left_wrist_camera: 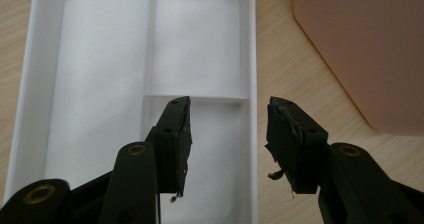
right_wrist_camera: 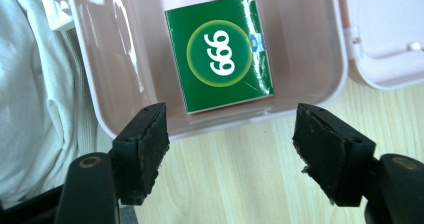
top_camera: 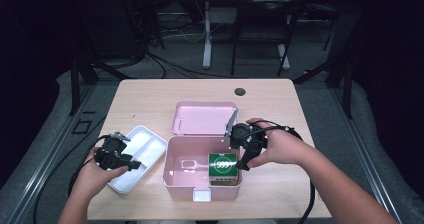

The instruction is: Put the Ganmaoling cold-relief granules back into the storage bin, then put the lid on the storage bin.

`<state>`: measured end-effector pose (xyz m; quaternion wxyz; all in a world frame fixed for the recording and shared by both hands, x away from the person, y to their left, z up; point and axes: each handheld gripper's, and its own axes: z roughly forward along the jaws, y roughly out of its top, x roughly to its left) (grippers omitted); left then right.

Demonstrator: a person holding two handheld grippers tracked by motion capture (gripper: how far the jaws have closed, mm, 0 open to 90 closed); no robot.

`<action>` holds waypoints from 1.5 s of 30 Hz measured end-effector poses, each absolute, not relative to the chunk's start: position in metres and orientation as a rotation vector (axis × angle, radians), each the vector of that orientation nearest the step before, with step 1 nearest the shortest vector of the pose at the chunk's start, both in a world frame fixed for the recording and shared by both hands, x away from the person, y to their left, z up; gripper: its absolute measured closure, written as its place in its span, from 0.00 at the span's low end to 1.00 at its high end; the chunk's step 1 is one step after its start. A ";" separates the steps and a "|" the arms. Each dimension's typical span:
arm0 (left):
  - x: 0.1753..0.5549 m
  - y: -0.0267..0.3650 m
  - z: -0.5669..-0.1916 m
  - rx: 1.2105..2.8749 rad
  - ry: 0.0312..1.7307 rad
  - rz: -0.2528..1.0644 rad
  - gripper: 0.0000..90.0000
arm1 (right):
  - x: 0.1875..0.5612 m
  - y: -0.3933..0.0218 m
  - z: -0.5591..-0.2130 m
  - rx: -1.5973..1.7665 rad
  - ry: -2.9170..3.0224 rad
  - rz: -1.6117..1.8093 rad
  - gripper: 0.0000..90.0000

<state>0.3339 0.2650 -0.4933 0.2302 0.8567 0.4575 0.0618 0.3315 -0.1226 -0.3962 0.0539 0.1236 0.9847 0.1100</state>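
A pink box (top_camera: 172,176) stands open near the table's front, its lid (top_camera: 202,118) laid back behind it. Inside at its right end lies a green packet with a white "999" mark (top_camera: 223,168) (right_wrist_camera: 219,52). My right gripper (top_camera: 243,143) (right_wrist_camera: 231,134) is open just outside the pink box's right wall (right_wrist_camera: 320,79), jaws wide apart and empty. A white divided tray (top_camera: 137,156) (left_wrist_camera: 200,49) lies left of the box. My left gripper (top_camera: 120,156) (left_wrist_camera: 227,134) hovers open over the tray's near right compartment, holding nothing.
A dark round hole (top_camera: 240,91) marks the table's far side. Black cables trail from both grippers across the table edges. Beyond the table stand metal frame legs and floor cables. A white cloth (right_wrist_camera: 30,99) lies beside the box in the right gripper view.
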 end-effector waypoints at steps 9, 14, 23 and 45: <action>0.333 0.267 -0.492 2.357 1.247 0.189 0.61 | 0.328 -0.140 -0.393 0.465 2.932 0.388 0.36; 0.334 0.269 -0.491 2.355 1.243 0.197 0.62 | 0.327 -0.148 -0.398 0.524 2.913 0.408 0.37; 0.335 0.275 -0.486 2.338 1.246 0.246 0.64 | 0.332 -0.177 -0.413 0.814 2.810 0.549 0.44; 0.344 0.289 -0.479 2.374 1.322 0.257 0.64 | 0.334 -0.210 -0.457 1.136 2.671 0.655 0.53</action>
